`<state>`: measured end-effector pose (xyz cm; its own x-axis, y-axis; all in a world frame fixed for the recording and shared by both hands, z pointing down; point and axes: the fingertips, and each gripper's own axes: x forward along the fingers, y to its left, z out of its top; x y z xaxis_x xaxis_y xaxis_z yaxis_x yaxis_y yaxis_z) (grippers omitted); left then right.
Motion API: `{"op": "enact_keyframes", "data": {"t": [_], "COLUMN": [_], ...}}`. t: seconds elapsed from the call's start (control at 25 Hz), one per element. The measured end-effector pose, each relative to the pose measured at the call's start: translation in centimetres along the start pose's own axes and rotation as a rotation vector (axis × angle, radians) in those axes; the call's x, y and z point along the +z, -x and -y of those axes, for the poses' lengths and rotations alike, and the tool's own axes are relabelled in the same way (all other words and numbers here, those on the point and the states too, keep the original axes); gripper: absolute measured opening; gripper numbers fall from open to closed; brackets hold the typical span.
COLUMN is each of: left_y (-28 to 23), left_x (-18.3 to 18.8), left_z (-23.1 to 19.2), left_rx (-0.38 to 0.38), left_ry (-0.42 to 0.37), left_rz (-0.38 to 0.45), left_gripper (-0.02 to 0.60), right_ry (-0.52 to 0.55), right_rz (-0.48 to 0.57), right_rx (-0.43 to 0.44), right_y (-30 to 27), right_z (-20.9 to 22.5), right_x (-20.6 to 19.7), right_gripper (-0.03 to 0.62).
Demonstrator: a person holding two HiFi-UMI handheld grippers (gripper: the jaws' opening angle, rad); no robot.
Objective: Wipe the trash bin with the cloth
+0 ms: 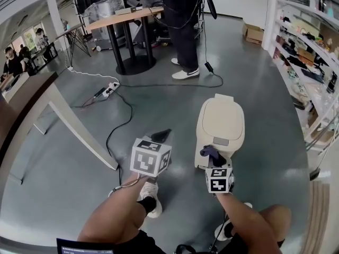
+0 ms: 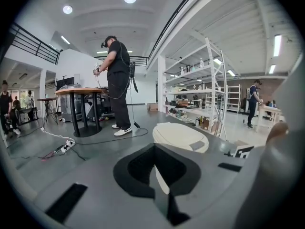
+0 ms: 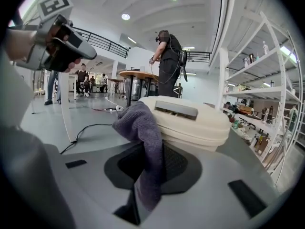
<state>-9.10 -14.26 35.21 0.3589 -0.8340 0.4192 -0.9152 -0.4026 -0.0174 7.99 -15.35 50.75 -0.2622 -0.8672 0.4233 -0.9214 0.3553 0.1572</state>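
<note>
A cream trash bin [image 1: 220, 121] with a closed lid stands on the grey floor just ahead of me. My right gripper [image 1: 213, 157] is shut on a purple-grey cloth [image 1: 208, 153], which is bunched against the bin's near edge. In the right gripper view the cloth [image 3: 138, 124] hangs from between the jaws and touches the bin [image 3: 195, 124] at its lid rim. My left gripper [image 1: 161, 135] hovers left of the bin, apart from it, its jaws drawn together with nothing held. Its own view shows the bin [image 2: 178, 136] beyond the left gripper [image 2: 160, 175].
A white table leg [image 1: 74, 126] slants along the left. Black cables [image 1: 121, 123] and a power strip [image 1: 109, 90] lie on the floor ahead. A person [image 1: 183, 30] stands by a round table [image 1: 124, 17]. Shelving [image 1: 312, 67] lines the right side.
</note>
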Motion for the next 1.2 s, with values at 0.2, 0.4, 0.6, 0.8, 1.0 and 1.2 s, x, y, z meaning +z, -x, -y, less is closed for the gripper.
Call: {"op": "enact_keyframes", "data": {"t": [0.2, 0.4, 0.6, 0.8, 1.0, 1.2], "left_y": [-0.9, -2.0, -2.3, -2.3, -2.4, -3.5], "left_x": [-0.1, -0.6, 0.0, -1.1, -3.2, -5.1], "left_z": [1.3, 3.5, 5.1, 6.7, 7.8, 5.3], "left_rx": [-0.018, -0.056, -0.109, -0.166, -0.181, -0.108], "left_ry": [-0.025, -0.022, -0.007, -0.069, -0.093, 0.004], "left_rz": [-0.016, -0.02, 0.047, 0.088, 0.091, 0.106], "left_gripper": [-0.002, -0.002, -0.003, -0.002, -0.003, -0.003], "right_ry": [-0.022, -0.042, -0.086, -0.125, -0.143, -0.379], "right_rz": [-0.019, -0.041, -0.057, -0.042, 0.036, 0.146], "right_rx": [-0.052, -0.1, -0.142, -0.146, -0.048, -0.102], "right_y": [0.9, 2.4, 3.6, 4.8, 5.6, 4.3], "right_z": [3.5, 6.2, 9.0, 9.8, 6.8, 4.7], "right_x": [-1.6, -2.7, -4.4, -5.1, -3.5, -3.4], "right_gripper": [0.075, 0.075, 0.075, 0.075, 0.075, 0.075]}}
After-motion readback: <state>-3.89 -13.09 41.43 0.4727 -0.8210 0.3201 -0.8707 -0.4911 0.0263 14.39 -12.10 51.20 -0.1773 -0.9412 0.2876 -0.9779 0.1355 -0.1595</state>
